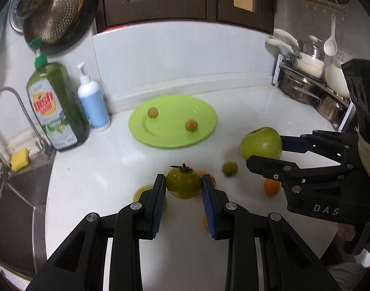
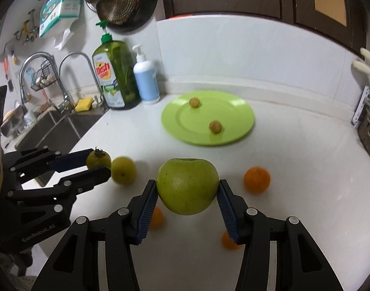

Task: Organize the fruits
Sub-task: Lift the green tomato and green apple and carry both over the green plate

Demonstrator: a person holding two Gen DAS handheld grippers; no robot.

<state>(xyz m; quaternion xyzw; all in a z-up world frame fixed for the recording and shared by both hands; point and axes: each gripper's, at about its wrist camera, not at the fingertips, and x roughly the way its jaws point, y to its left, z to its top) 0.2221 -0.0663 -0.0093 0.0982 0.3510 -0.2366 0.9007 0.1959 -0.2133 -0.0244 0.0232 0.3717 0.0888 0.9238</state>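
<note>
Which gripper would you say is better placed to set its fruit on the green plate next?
Probably the left gripper: its green tomato lines up almost straight ahead with the green plate, while the right gripper with the green apple sits off to the side.

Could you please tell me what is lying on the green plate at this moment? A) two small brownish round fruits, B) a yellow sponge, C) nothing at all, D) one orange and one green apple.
A: the green plate carries only two small brownish round fruits, while the green apple is clamped in the right gripper above the counter.
</note>
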